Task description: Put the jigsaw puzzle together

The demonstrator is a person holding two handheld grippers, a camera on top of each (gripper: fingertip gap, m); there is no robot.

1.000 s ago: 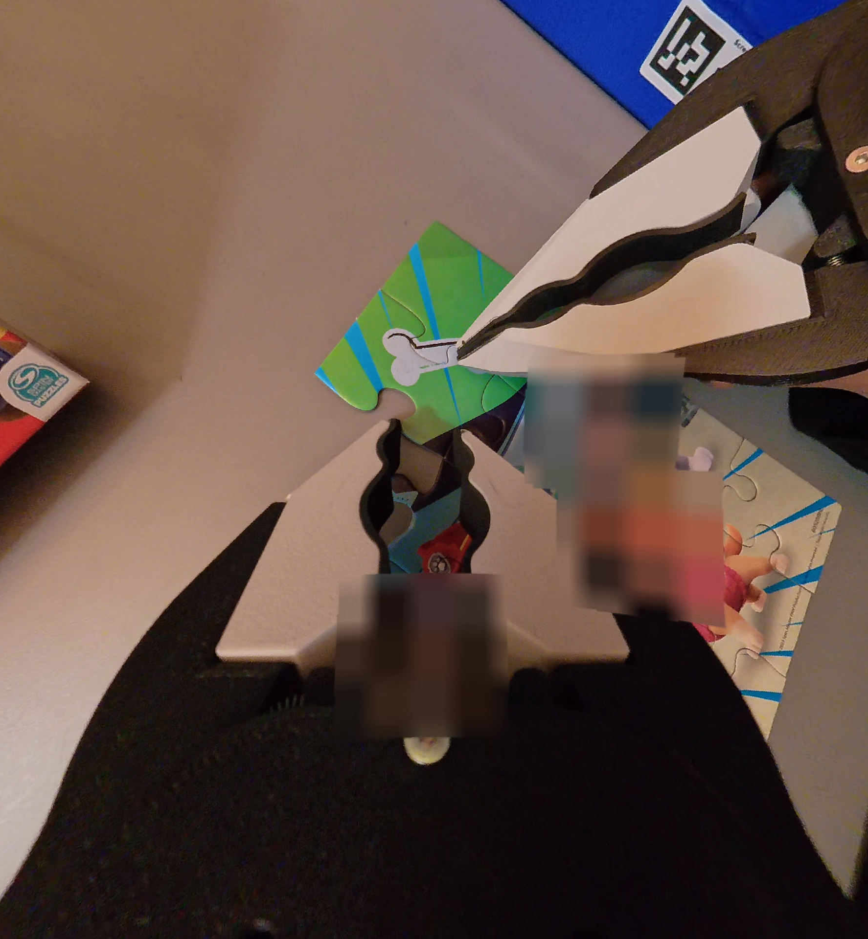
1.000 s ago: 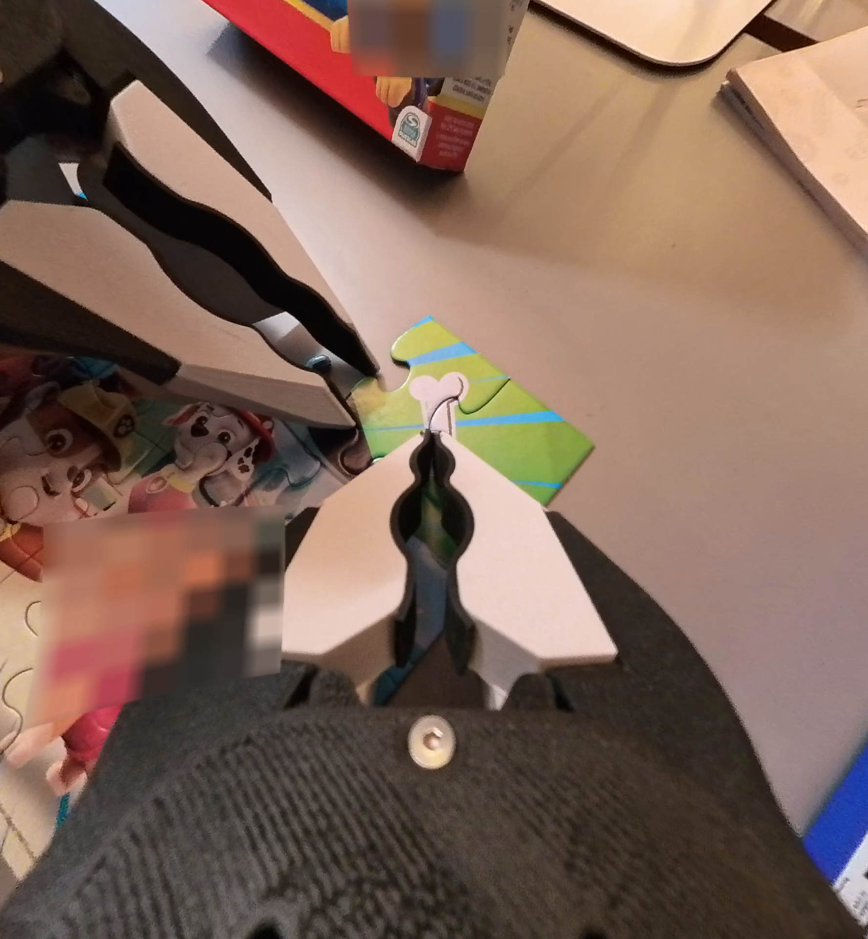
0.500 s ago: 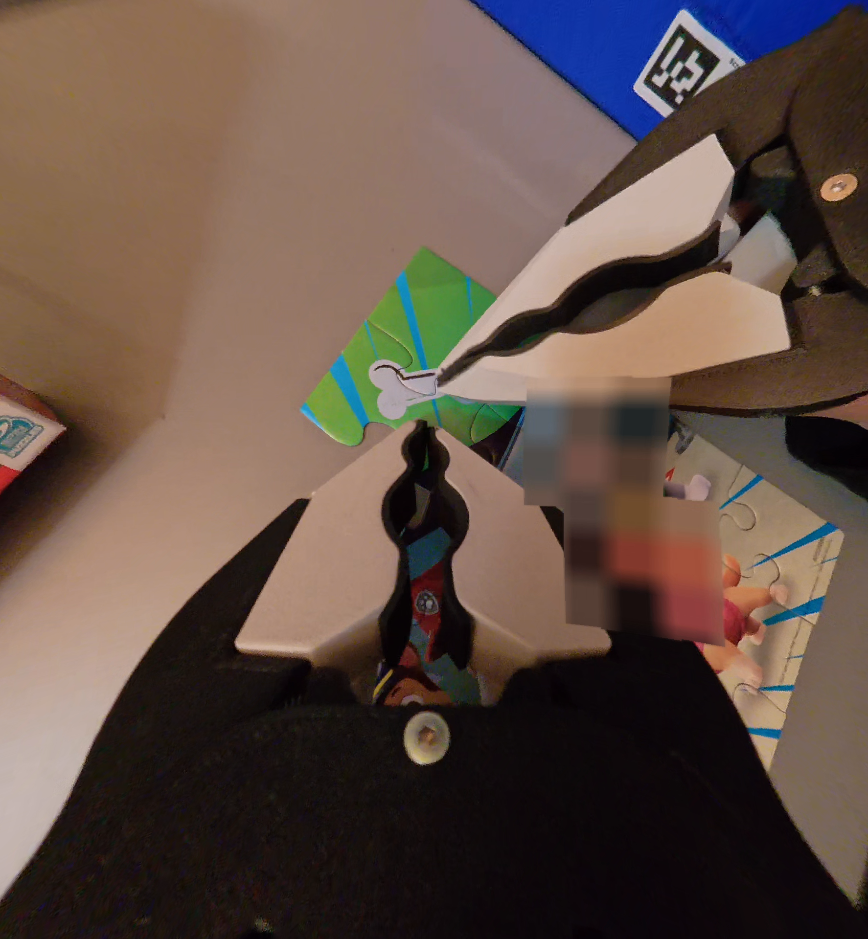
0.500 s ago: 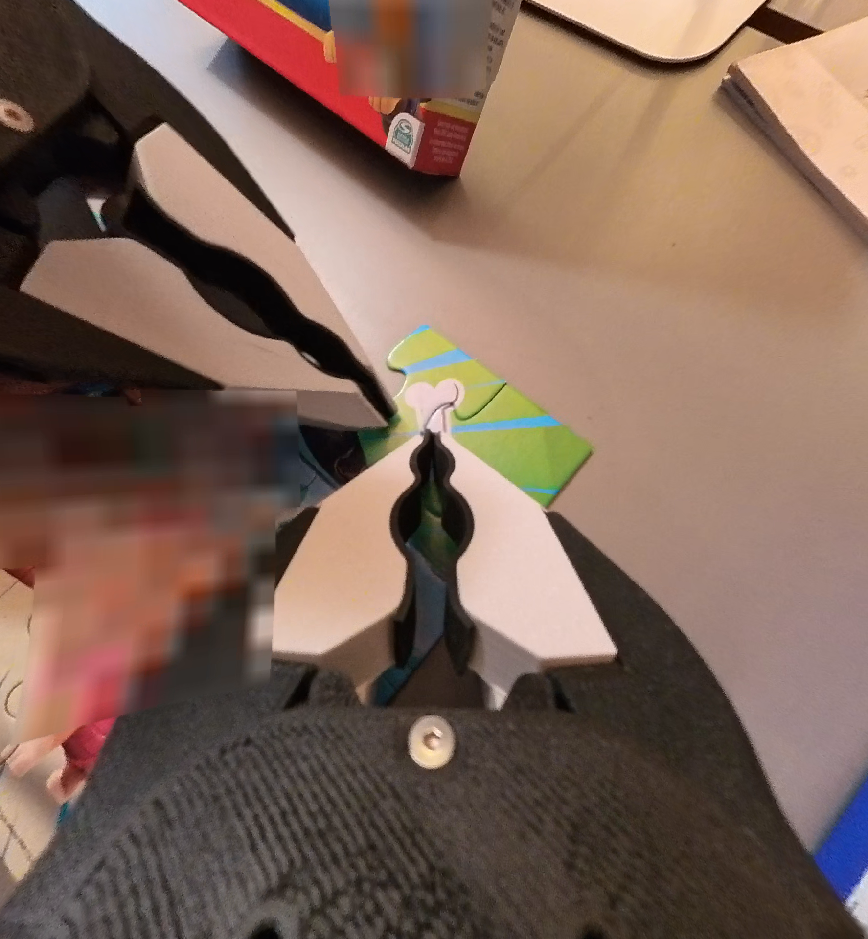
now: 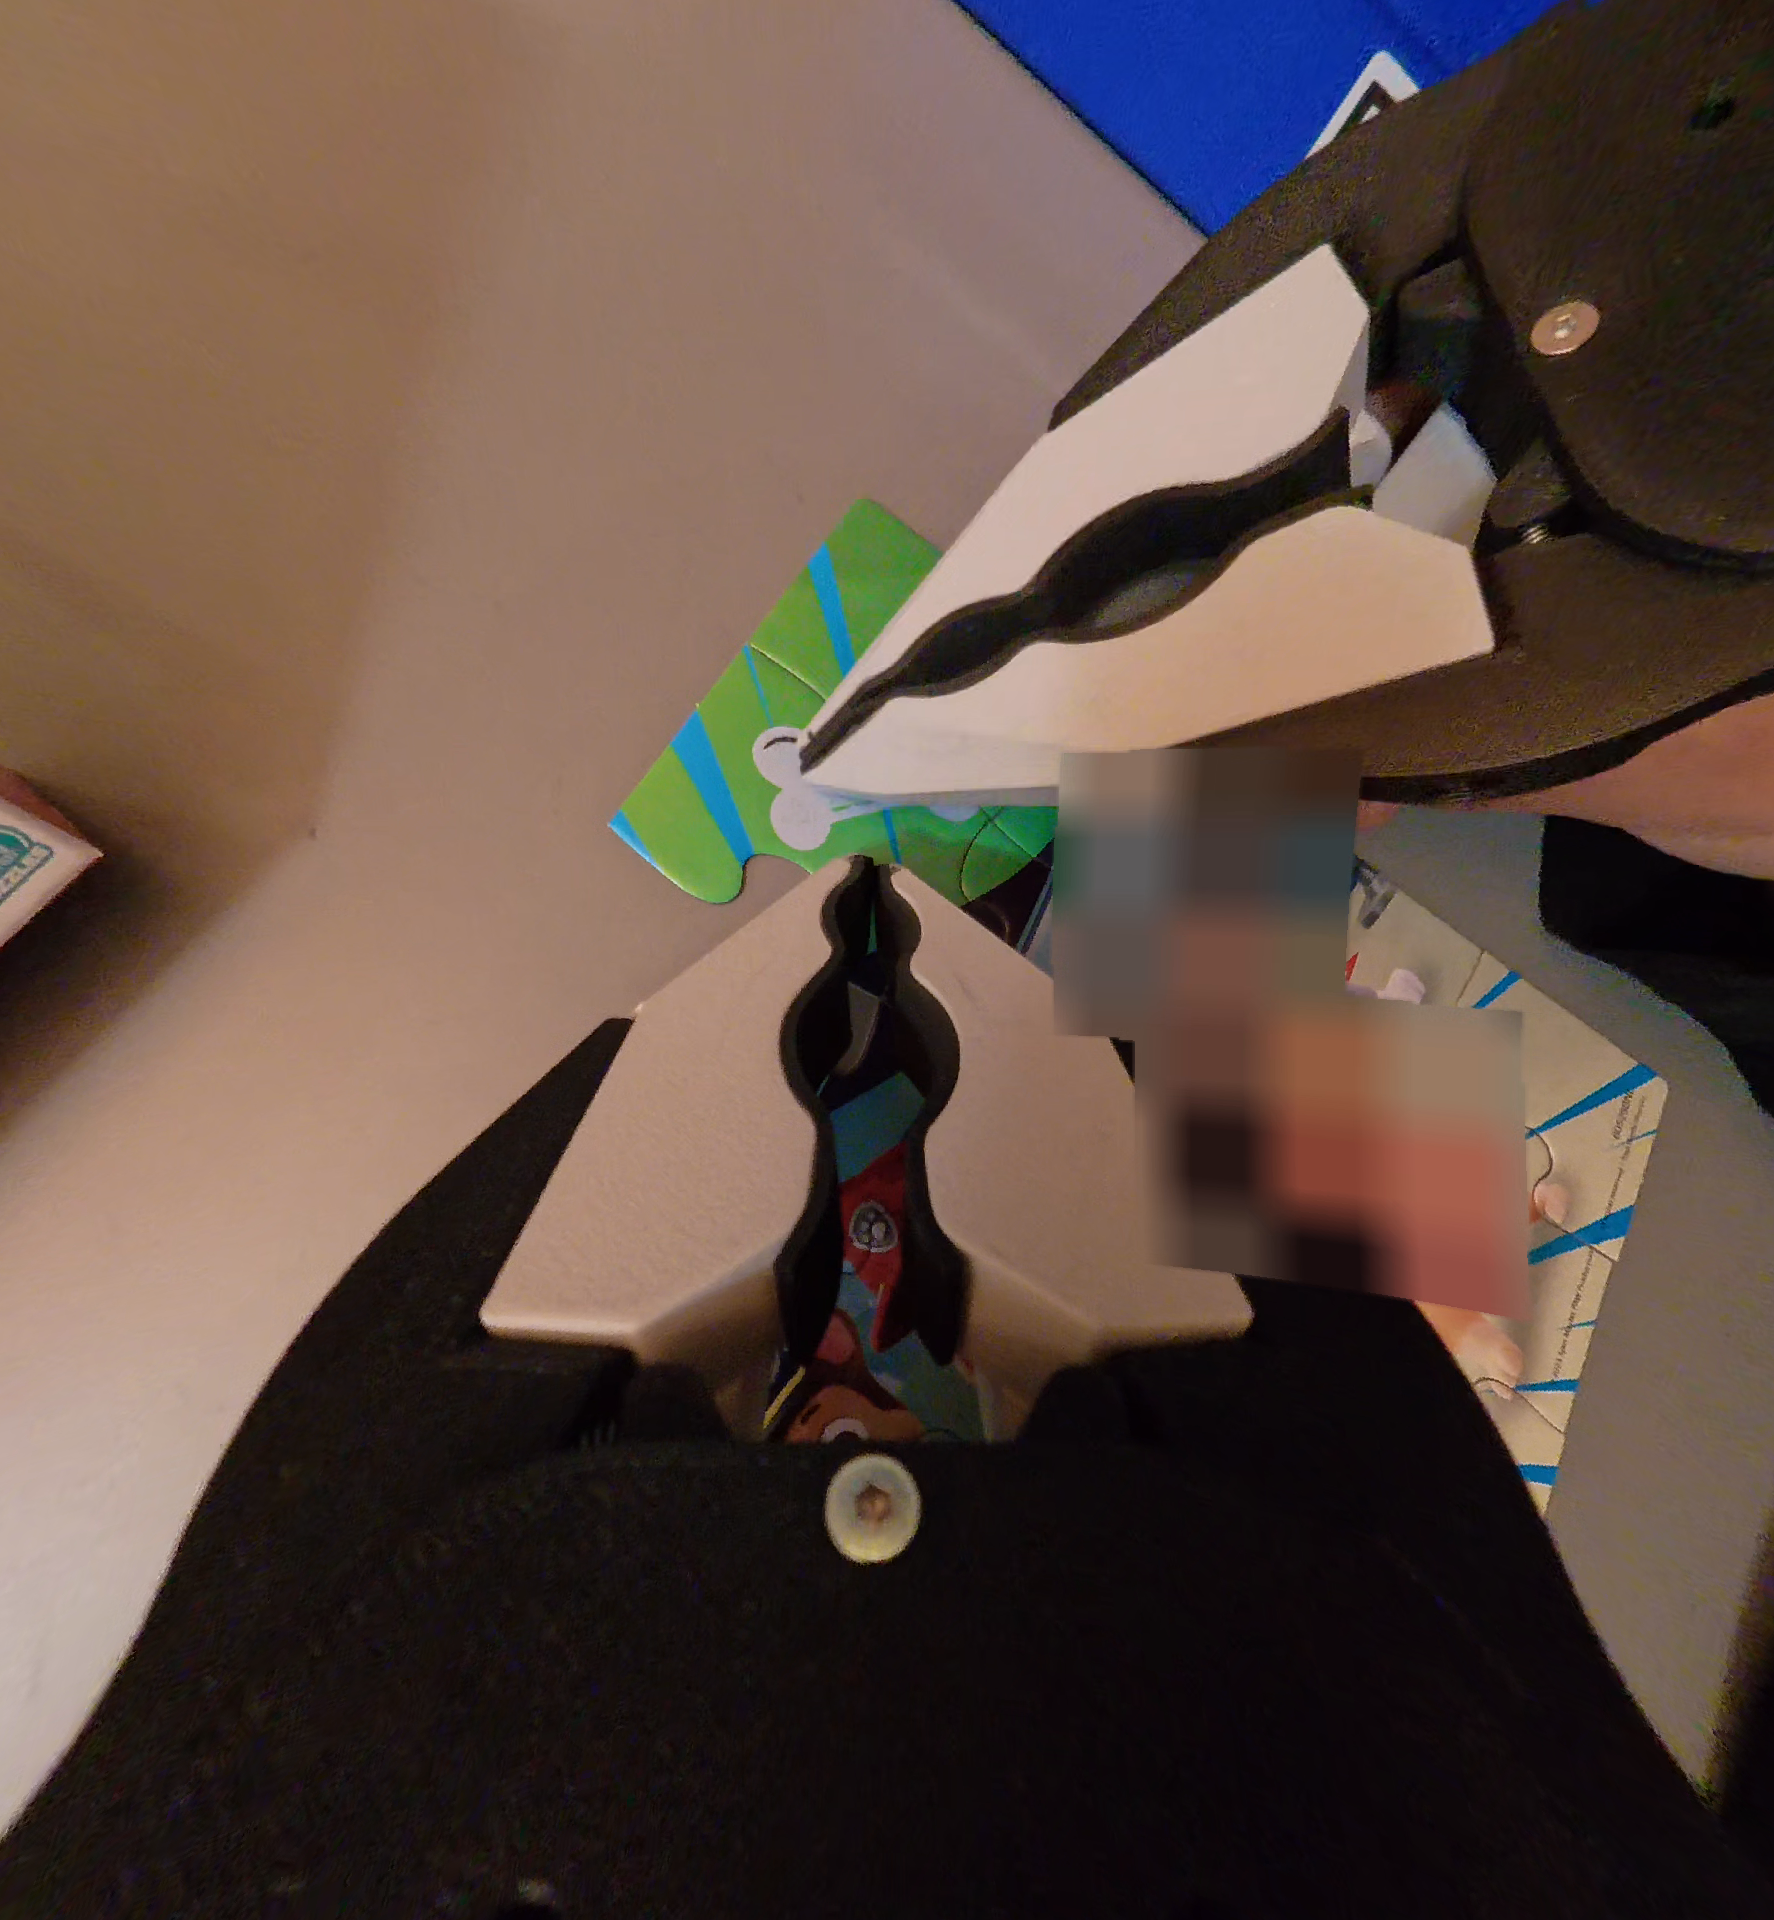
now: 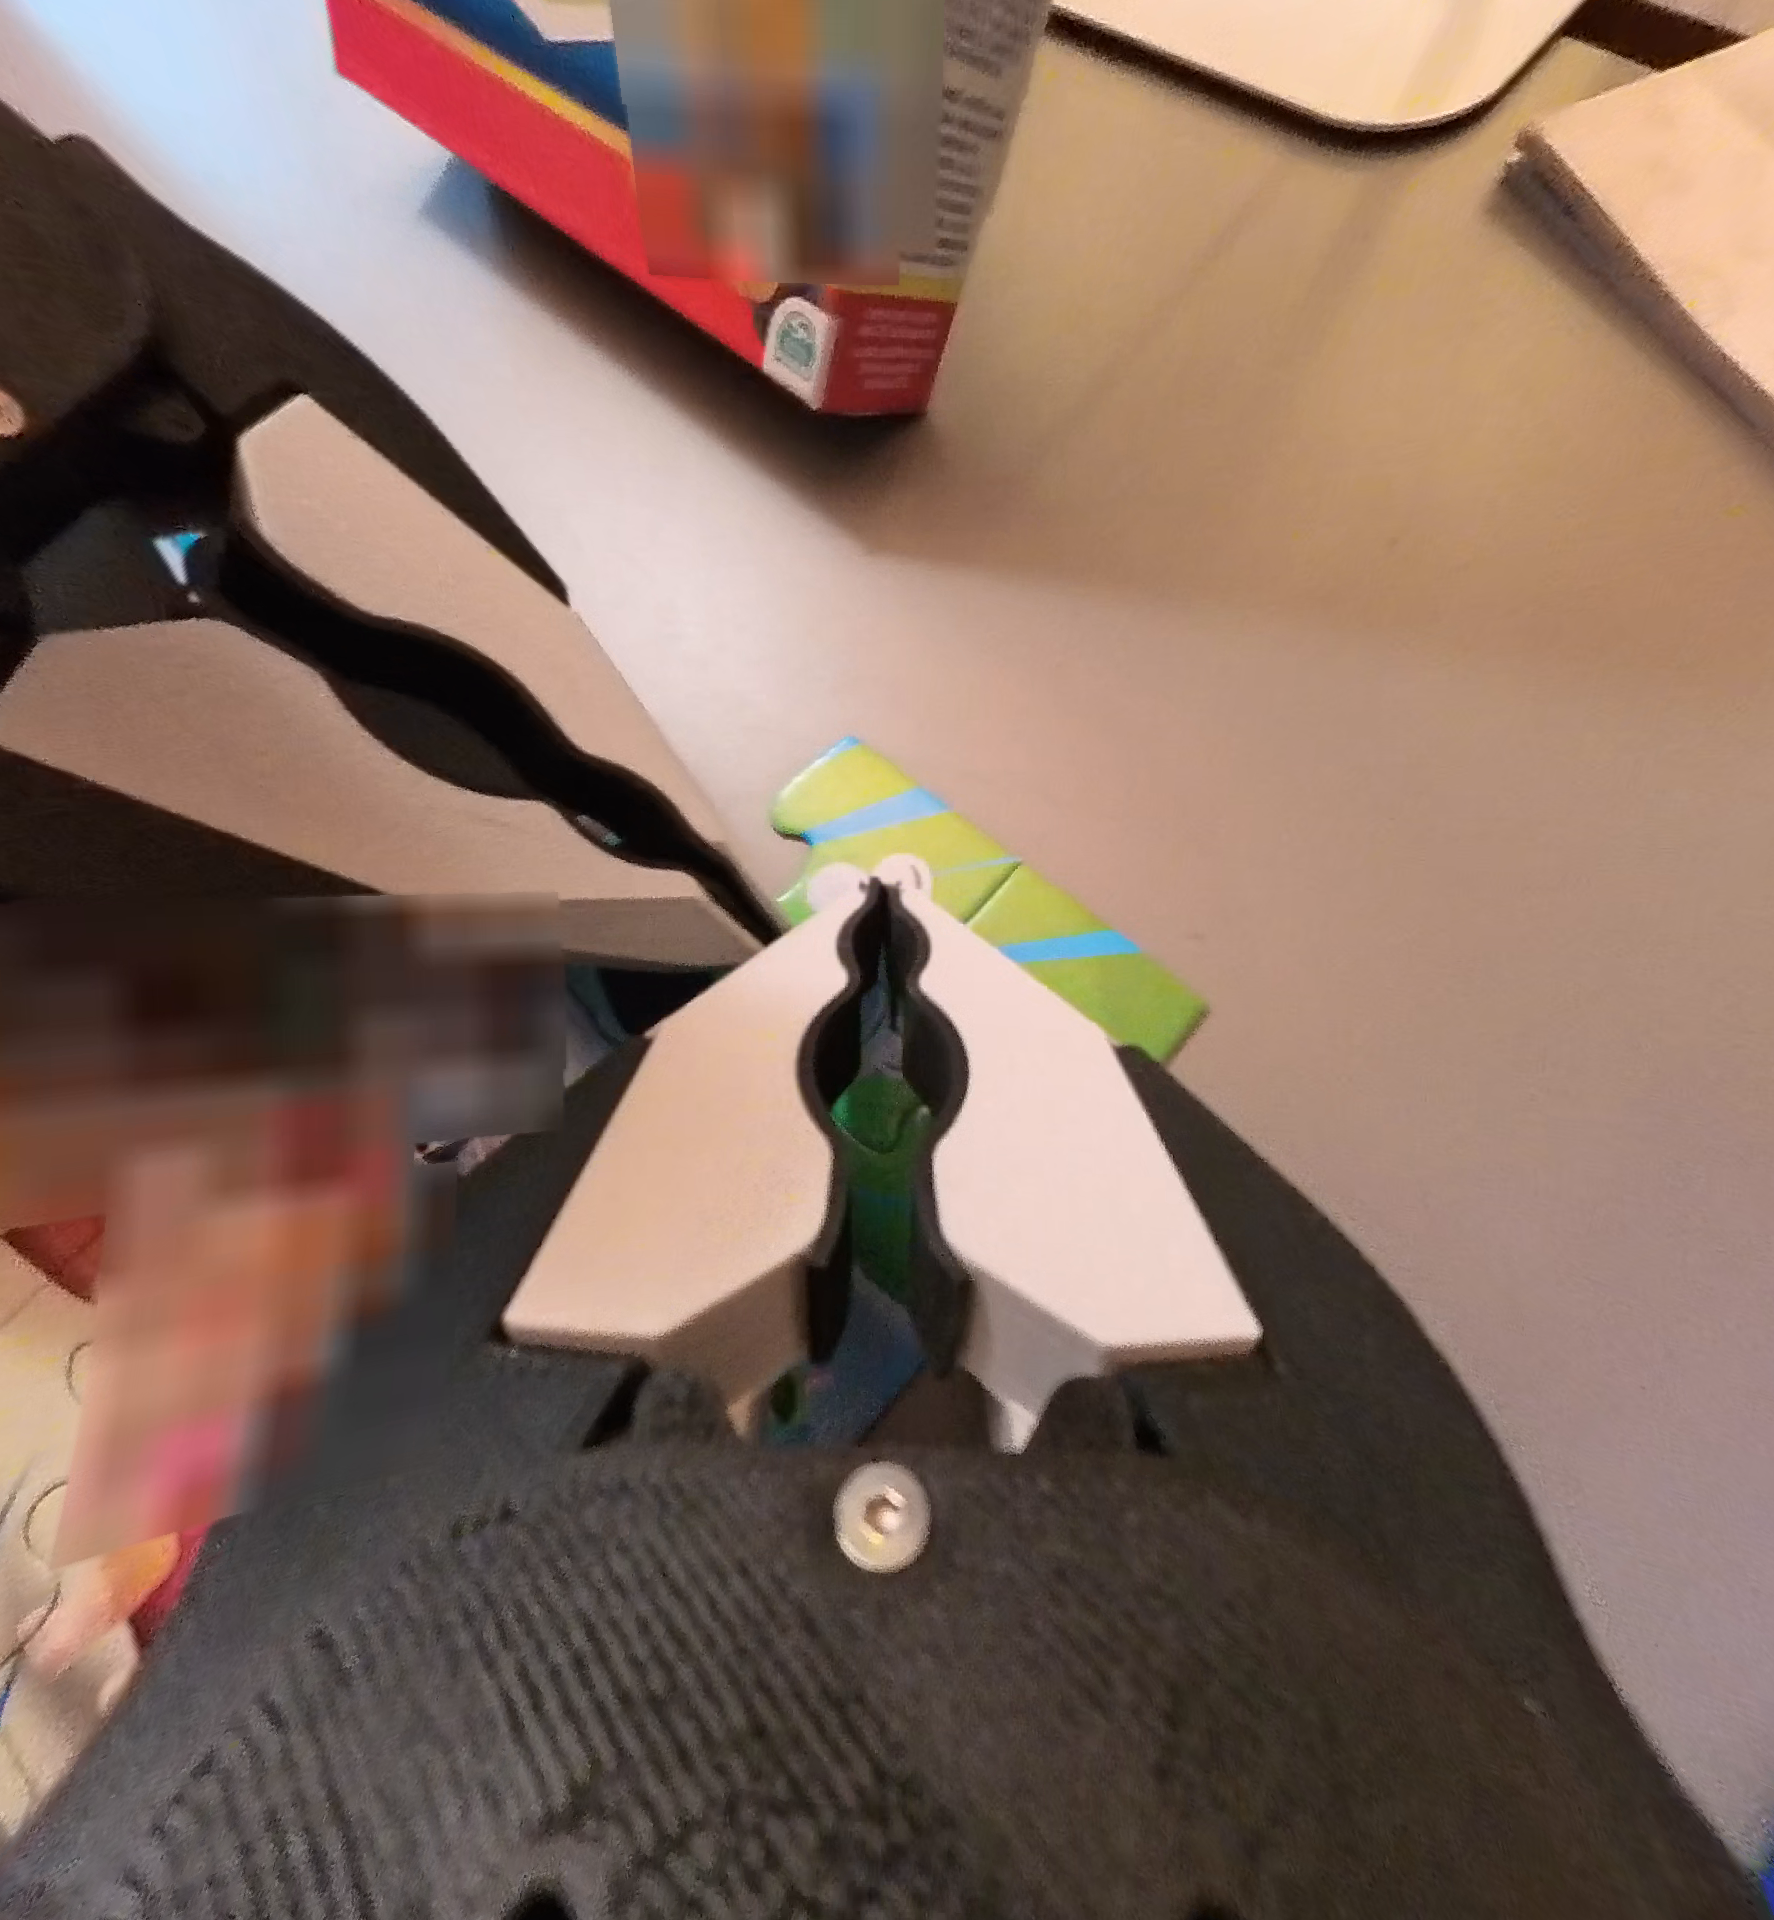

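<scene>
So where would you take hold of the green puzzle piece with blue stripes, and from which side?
The green cardboard puzzle piece with blue stripes lies flat on the grey table, joined to the puzzle on its inner side. Its outer straight edge faces bare table, so I would probably pinch that thin edge from the open side, coming in low. Both tools, left and right, are shut at it.

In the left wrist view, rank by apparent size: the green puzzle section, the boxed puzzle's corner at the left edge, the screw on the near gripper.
1. Green puzzle section, partly hidden by the right gripper.
2. Puzzle box corner, cropped, so true size unknown.
3. Screw, smallest despite being closest.
</scene>
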